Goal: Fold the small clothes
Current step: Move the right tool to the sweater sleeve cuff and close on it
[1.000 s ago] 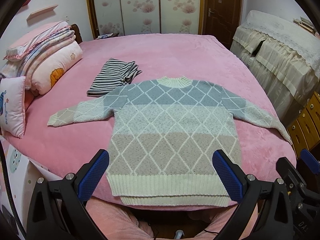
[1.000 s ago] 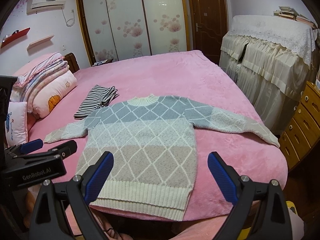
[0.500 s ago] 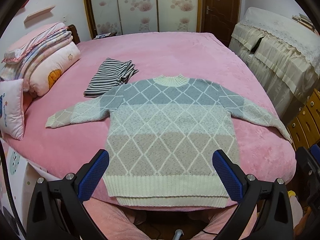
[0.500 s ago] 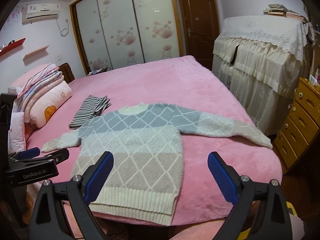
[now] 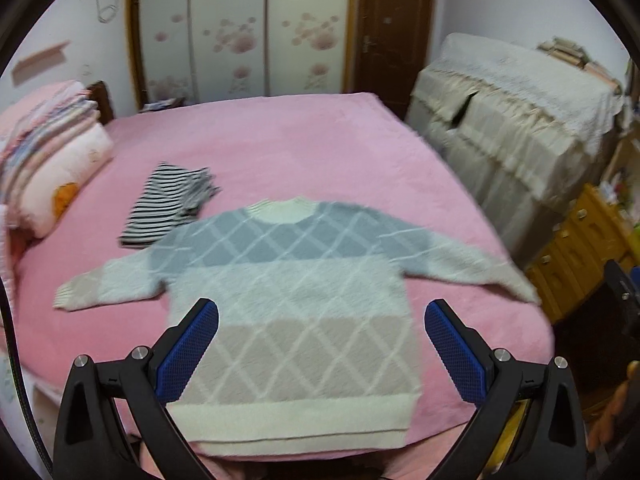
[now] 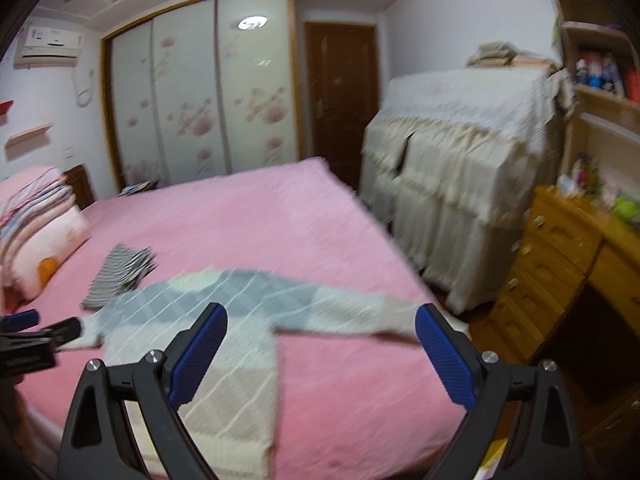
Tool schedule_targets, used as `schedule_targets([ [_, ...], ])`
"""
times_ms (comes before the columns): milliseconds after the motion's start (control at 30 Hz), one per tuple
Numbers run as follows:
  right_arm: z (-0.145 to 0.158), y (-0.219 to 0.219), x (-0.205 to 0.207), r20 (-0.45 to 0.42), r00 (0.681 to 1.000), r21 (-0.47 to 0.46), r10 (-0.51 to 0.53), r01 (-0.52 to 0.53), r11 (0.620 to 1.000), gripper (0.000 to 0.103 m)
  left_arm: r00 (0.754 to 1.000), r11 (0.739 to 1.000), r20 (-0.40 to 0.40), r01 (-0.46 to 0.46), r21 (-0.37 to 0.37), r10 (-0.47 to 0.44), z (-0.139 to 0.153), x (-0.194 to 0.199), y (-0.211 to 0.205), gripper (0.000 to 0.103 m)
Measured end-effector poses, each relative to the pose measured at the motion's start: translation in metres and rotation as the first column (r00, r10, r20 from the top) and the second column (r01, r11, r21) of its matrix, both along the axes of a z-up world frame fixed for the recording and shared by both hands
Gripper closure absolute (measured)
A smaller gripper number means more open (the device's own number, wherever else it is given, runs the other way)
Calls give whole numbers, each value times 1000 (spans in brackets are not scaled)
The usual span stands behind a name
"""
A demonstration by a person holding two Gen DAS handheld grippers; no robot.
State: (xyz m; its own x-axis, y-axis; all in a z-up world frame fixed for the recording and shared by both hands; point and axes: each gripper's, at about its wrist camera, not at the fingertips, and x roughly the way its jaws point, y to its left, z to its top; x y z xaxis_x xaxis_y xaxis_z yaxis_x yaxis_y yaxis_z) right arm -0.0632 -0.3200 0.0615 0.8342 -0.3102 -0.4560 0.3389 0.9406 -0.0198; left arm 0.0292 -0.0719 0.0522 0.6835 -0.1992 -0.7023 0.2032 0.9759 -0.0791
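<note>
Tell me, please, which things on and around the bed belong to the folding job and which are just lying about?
Part of the job:
- sweater, spread flat on the bed
- striped garment, already folded beside it
- left gripper and right gripper, both open and empty

Just lying about:
- stacked bedding
- covered furniture
- wooden drawers
- wardrobe

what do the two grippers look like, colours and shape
Both match: the left gripper and right gripper each have two angular black plastic arms with triangular cut-outs and silver screw heads, tipped by blue textured pads. No cables, sleeves or readable markings show.
</note>
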Motion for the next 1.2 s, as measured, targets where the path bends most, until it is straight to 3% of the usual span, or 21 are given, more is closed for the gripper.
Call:
schedule_targets([
  [100, 10, -17, -5, 31, 998, -61, -53, 54, 997, 7, 999, 998, 11, 52, -39, -52, 6, 9, -18, 0],
  [233, 17, -44, -10, 35, 997, -45, -71, 73, 996, 7, 994, 995, 61, 93, -36, -90, 11, 18, -45, 0],
  [400, 11, -74, -11, 51, 990, -66, -134, 137, 988, 7, 985, 996, 153, 72, 59, -81, 5, 34, -89, 0],
  [600, -22, -132, -7, 12, 982, 85, -190, 189, 978, 7, 970, 980, 190, 125, 152, -153, -30, 59, -153, 0],
  [733, -65, -169, 6, -64, 981, 241, -181, 191, 952, 7, 966, 963, 155, 173, 204, -207, -67, 78, -189, 0],
  [867, -117, -194, 21, -142, 979, 373, -146, 189, 908, 9, 968, 956, 70, 226, 185, -242, -108, 98, -218, 0],
  [1033, -184, -214, 47, -242, 966, 523, -91, 209, 827, 19, 954, 955, -95, 291, 52, -286, -155, 129, -247, 5],
  [1200, -231, -235, 68, -280, 956, 637, -88, 254, 728, 22, 949, 949, -130, 301, 93, -288, -188, 142, -275, 9],
])
